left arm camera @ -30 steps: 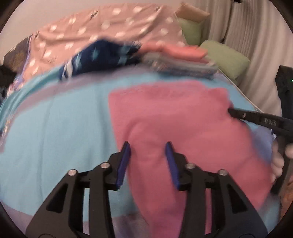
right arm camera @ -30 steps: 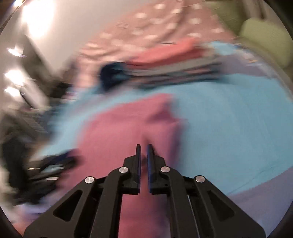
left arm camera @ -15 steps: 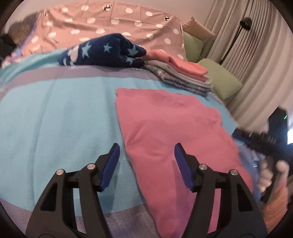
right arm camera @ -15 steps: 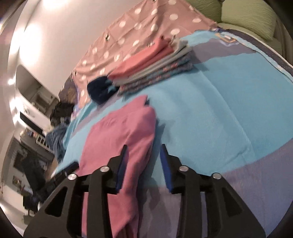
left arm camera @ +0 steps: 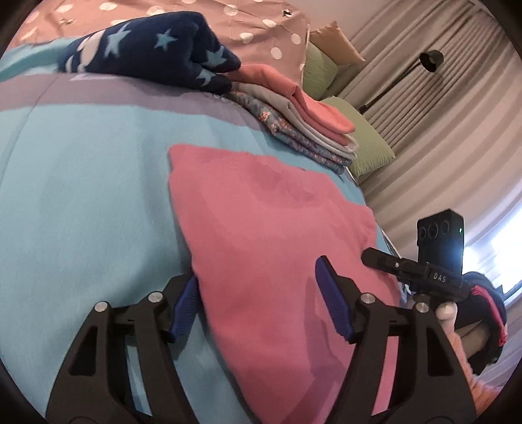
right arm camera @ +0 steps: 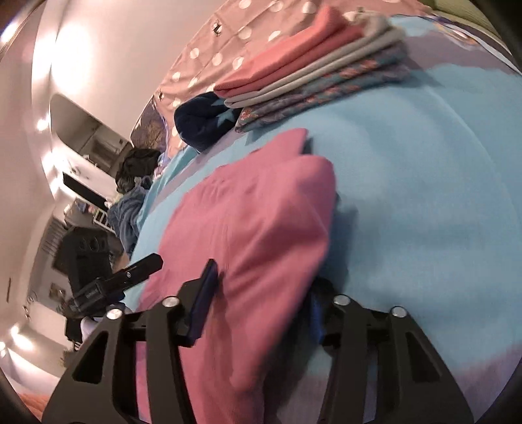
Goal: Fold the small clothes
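- Broadly, a bed under a turquoise and lilac striped fleece blanket (left arm camera: 81,195) filled both views, and every garment lay on it.
- Behind the blanket a dusty-pink cover with white polka dots (left arm camera: 261,19) rose at the far end, with green cushions (left arm camera: 368,143) and pale pleated curtains (left arm camera: 440,137) beyond in the left wrist view.
- On the blanket a pink knit garment, folded to a long flat shape (left arm camera: 267,248), lay spread in the foreground; it was the nearest cloth to both tools and stretched from between their tips toward the far pile.
- Past it sat a stack of 4 or so folded clothes, coral on top, grey and floral below (right arm camera: 310,78), touching a rumpled navy garment with pale stars (right arm camera: 205,120) at its side.
- At the near left edge of the pink garment was the left gripper (left arm camera: 257,300): its jaws had just been opening, they stood wide and released, 1 blue pad on the blanket just beside the cloth's edge and the other over the cloth, neither pressing it.
- Over the opposite edge was the right gripper (right arm camera: 257,300): its jaws had opened and then narrowed a little, and a raised fold of the pink garment sat between them; the far pad was hidden behind that fold, so a pinch could not be confirmed.
- Each view caught the other tool's black arm at its side, with a hand (left arm camera: 447,311) on the right one.
- Smallest, a black floor lamp (left arm camera: 430,60) stood by the curtains.
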### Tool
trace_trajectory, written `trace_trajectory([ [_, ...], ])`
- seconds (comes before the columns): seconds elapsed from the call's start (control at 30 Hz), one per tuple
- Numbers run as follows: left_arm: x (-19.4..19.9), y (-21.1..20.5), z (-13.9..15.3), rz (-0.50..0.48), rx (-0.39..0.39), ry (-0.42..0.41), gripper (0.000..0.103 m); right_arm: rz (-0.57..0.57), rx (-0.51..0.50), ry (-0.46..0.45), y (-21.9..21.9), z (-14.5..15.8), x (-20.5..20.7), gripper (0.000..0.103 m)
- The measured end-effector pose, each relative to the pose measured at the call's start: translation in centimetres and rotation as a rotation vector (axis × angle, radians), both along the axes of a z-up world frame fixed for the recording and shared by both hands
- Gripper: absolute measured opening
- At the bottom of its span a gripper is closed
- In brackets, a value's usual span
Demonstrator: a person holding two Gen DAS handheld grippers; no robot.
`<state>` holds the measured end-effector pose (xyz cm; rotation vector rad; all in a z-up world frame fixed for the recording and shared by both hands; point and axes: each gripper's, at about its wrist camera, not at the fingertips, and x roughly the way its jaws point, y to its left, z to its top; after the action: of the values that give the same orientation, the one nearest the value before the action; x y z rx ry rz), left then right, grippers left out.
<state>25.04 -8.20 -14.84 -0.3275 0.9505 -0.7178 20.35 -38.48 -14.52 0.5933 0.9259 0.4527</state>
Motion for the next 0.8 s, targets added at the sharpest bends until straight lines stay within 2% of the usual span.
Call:
trace_trajectory([
  [0.13, 0.3, -0.3, -0.1, 0.000, 0.001, -0.021, 0.063, 0.006, -0.019, -0.031, 0.5, 0.0, 0.3, 0.042],
  [0.27, 0.5, 0.2, -0.2, 0.007, -0.030, -0.014, 0.061, 0.002, -0.009, -0.036, 0.4, -0.1, 0.2, 0.040],
  [0.8, 0.1, -0.8, 0.1, 0.003, 0.058, -0.053, 0.061, 0.001, -0.018, -0.048, 0.2, 0.0, 0.1, 0.041],
])
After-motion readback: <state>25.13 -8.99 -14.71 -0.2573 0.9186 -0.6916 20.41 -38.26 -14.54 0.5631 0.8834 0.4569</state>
